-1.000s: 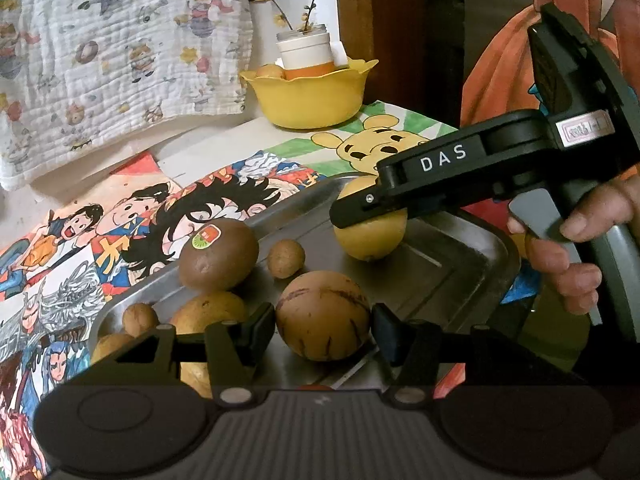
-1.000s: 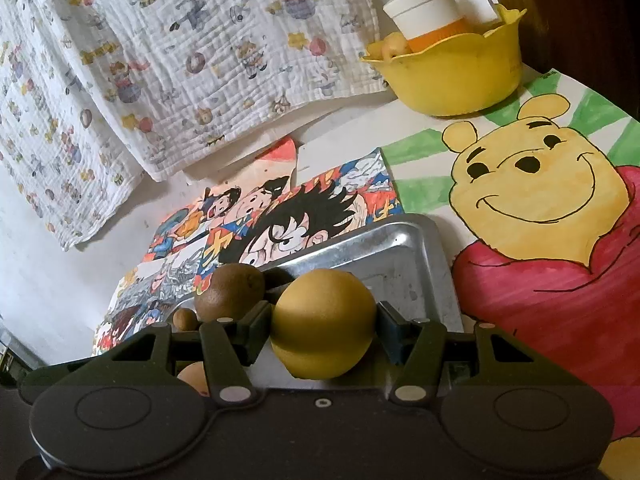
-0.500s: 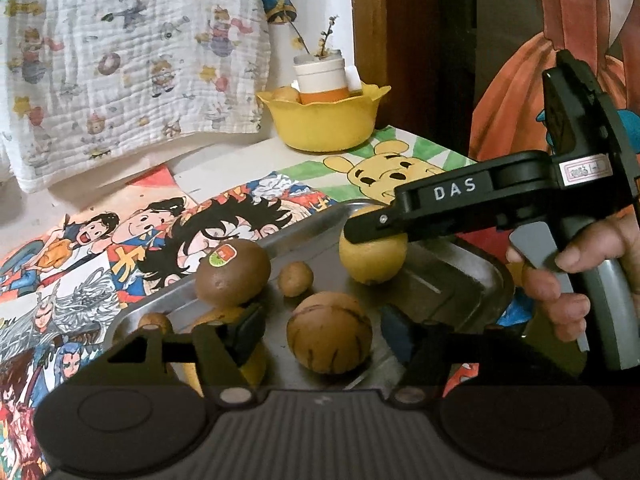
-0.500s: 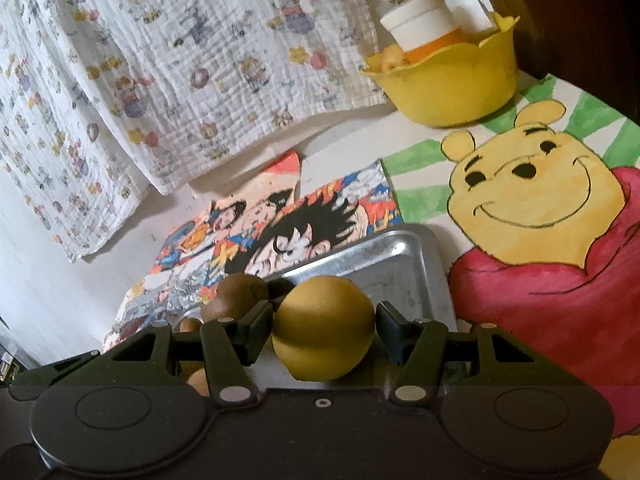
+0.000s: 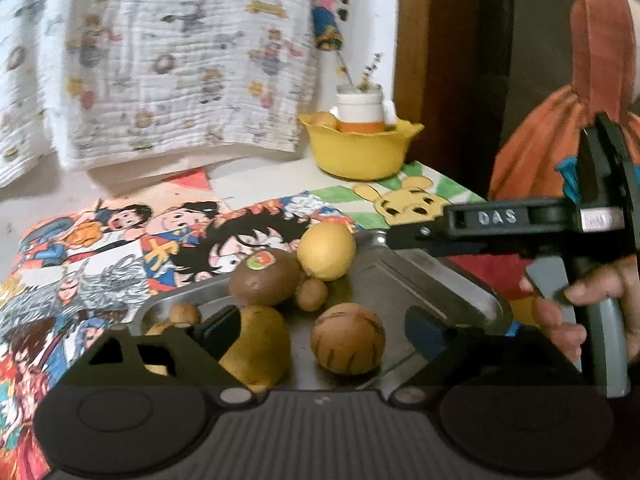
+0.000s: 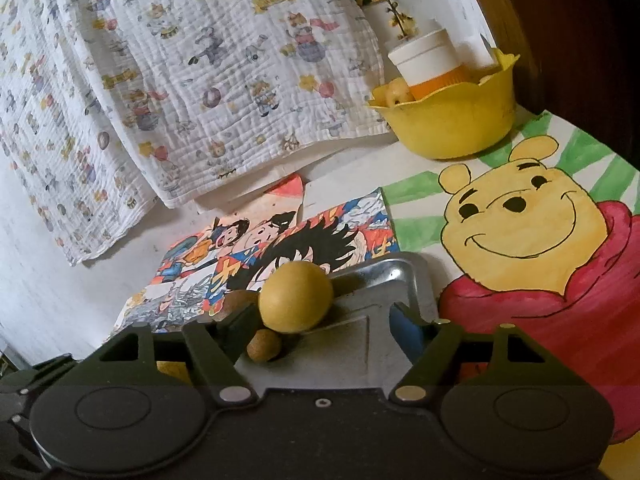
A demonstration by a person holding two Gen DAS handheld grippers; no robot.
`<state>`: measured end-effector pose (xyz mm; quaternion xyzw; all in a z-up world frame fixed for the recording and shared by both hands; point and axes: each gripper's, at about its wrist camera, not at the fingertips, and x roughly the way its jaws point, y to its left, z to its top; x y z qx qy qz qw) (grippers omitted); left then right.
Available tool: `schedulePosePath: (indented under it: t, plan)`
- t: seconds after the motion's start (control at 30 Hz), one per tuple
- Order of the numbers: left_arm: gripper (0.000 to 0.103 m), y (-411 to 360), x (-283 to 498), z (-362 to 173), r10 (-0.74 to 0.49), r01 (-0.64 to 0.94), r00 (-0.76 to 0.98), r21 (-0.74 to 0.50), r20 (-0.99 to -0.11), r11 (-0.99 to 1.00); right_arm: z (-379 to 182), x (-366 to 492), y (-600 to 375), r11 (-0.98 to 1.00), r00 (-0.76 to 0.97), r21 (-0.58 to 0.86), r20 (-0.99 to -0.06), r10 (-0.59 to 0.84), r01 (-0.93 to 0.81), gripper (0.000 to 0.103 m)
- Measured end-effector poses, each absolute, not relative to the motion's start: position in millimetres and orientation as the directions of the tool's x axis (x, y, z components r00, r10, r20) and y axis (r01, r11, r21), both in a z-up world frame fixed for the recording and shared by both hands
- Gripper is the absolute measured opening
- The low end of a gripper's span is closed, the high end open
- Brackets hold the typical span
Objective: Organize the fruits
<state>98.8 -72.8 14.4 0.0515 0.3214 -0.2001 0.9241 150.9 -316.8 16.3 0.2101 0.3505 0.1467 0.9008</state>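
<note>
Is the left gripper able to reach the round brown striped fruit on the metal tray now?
Probably yes. The left gripper has its jaws open, the round brown striped fruit lies right ahead between them, and nothing covers it.

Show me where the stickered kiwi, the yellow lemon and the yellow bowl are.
kiwi [image 5: 264,282], left wrist view, middle of its brown skin.
lemon [image 6: 295,297], right wrist view, centre of its rind.
yellow bowl [image 6: 452,130], right wrist view, front outer wall.

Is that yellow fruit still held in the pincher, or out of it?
Out. The right gripper is open, its fingers spread clear of the yellow fruit, which sits free on the tray beside the kiwi.
</note>
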Motion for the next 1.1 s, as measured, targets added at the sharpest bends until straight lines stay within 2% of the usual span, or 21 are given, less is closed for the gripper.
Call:
schedulePosePath:
  t: [0.2, 0.6, 1.1]
  plan:
    - [0.102, -58.0, 93.1, 21.9, -0.286, 0.321, 0.760, -0.045, -0.584, 0.946, 19.1, 146.0, -317.0, 0.876, 0.725, 0.467, -0.560, 0.400, -0.123, 0.085]
    - [0.103, -39.3, 85.4, 22.2, -0.229, 0.225, 0.789, -0.079, -0.570, 0.971, 30.5, 131.3, -305.1, 0.898, 0.753, 0.401, -0.532, 0.387, -0.178, 0.097]
    - [0.103, -19.8, 73.2, 20.2, -0.160, 0.124, 0.815, -0.103, -0.557, 0.987, 42.3, 105.6, -287.4, 0.917, 0.774, 0.311, -0.506, 0.382, -0.249, 0.102]
